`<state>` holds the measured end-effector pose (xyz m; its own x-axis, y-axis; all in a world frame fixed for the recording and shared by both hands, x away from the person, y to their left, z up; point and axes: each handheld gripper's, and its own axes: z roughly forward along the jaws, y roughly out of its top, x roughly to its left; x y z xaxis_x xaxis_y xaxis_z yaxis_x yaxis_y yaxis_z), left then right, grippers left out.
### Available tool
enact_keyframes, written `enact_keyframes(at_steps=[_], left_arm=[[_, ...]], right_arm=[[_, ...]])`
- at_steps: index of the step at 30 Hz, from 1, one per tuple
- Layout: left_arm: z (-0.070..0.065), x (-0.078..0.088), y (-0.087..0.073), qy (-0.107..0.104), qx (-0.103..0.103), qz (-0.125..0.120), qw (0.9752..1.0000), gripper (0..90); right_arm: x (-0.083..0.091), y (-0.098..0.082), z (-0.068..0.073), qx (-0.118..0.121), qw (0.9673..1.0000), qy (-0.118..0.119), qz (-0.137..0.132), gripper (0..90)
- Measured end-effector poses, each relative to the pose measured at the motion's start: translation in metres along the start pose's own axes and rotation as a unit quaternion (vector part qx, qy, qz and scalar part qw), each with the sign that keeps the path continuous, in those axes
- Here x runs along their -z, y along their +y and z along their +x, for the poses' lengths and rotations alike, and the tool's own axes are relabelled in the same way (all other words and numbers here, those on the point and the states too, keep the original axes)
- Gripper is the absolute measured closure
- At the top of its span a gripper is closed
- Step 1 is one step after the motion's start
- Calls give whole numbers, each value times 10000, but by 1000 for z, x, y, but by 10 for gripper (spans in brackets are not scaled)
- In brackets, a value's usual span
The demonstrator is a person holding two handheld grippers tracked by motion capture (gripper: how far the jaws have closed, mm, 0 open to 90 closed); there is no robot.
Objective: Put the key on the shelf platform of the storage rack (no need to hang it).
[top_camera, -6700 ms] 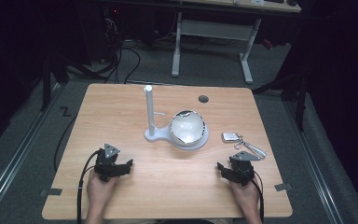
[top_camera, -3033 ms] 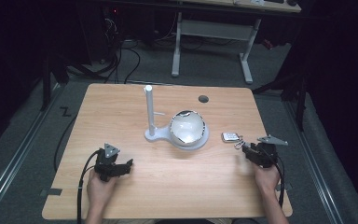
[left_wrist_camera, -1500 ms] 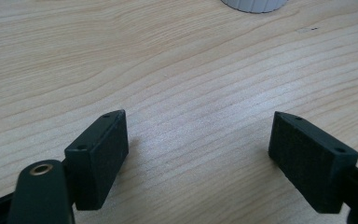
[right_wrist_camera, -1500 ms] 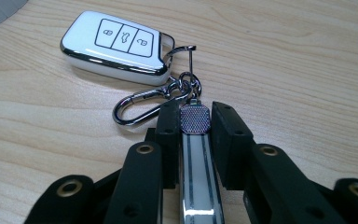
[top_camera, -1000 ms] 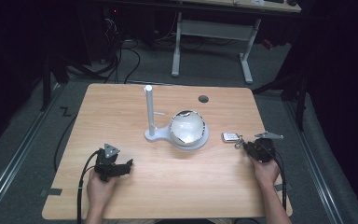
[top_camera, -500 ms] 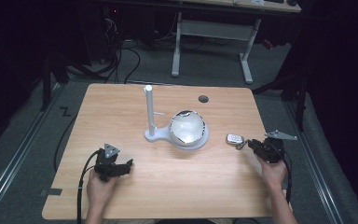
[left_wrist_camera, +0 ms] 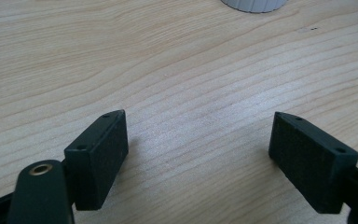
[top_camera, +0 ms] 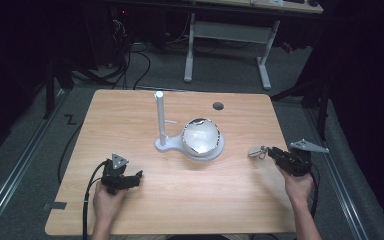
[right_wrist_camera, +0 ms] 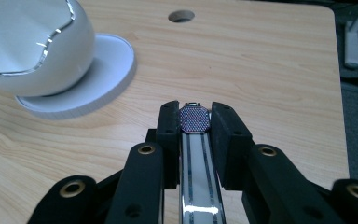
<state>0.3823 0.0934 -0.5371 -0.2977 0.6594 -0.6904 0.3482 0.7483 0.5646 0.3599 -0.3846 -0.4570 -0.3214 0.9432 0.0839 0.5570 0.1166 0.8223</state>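
Observation:
A silver wristwatch (right_wrist_camera: 194, 119) with an eight-sided dark dial and a metal band is clamped between the jaws of my right gripper (right_wrist_camera: 194, 111). From above, the watch (top_camera: 256, 150) sticks out to the left of the right gripper (top_camera: 274, 154), near the table's right edge. My left gripper (top_camera: 136, 178) rests at the front left of the table. Its jaws (left_wrist_camera: 200, 140) stand wide open over bare wood, with nothing between them.
A white stand (top_camera: 188, 145) with an upright post (top_camera: 159, 116) and a cracked egg-shaped shell (top_camera: 201, 135) sits mid-table, left of the watch. A round cable hole (top_camera: 218, 105) lies at the back. The wooden table (top_camera: 180, 200) ends just right of my right hand.
My right gripper went from the front edge up to the watch, shut on it, and has drawn it a little to the right. The left gripper has stayed still.

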Motion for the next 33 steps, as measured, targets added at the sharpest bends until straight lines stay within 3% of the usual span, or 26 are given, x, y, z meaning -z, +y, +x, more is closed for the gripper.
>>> enact_keyframes(at_steps=[17, 27, 31, 33], left_arm=[[0, 0, 0, 0, 4, -1, 10000, 199], [0, 0, 0, -7, -26, 4, 10000, 199], [2, 0, 1, -53, -138, 11, 9999, 199], [1, 0, 0, -38, -100, 7, 9999, 199]], right_arm=[[16, 19, 26, 260, 9985, 399, -271, 747], [13, 22, 44, 478, 9968, 568, -292, 748], [13, 23, 49, 458, 9961, 685, -318, 748], [12, 25, 56, 584, 9948, 765, -333, 748]])
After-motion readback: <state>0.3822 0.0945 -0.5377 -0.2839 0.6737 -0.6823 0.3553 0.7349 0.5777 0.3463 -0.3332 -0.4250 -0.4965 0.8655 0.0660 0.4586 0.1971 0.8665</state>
